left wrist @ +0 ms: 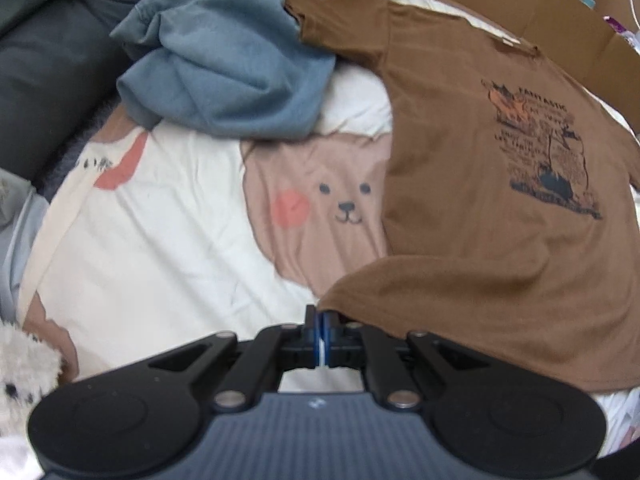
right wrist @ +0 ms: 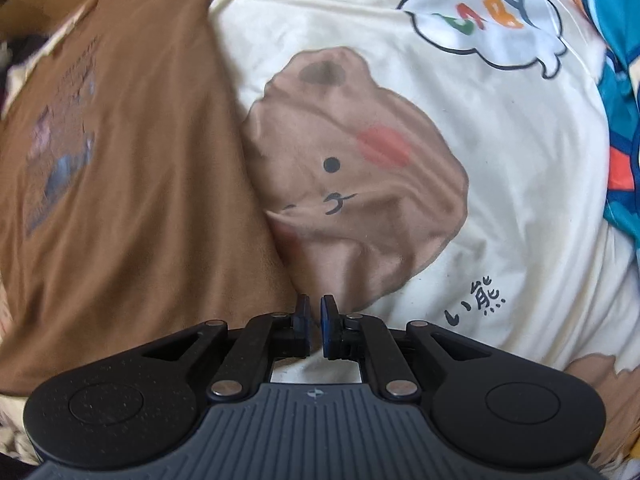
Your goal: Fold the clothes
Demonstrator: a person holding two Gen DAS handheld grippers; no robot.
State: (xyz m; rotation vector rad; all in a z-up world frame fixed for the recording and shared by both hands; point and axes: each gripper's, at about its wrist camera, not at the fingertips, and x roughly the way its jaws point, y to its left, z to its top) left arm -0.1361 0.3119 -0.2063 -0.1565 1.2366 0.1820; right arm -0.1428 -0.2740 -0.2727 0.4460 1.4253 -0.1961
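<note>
The brown cotton T-shirt with a dark chest print (left wrist: 472,168) lies spread on the cream bear-print bedspread (left wrist: 168,220). The left tool (left wrist: 319,322) pinches its hem corner; the right tool (right wrist: 316,314) stands slightly parted, empty.

Brown shirt (right wrist: 132,168) print blurred (unreadable); blue garment (left wrist: 224,60) partly covers sleeve.

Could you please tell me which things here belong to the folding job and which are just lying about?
Part of the job:
brown T-shirt
left gripper, shut at its hem corner
right gripper, slightly open at its edge
blue garment, likely next

Lying about:
bear-print bedding
cardboard box
plush toy
</note>
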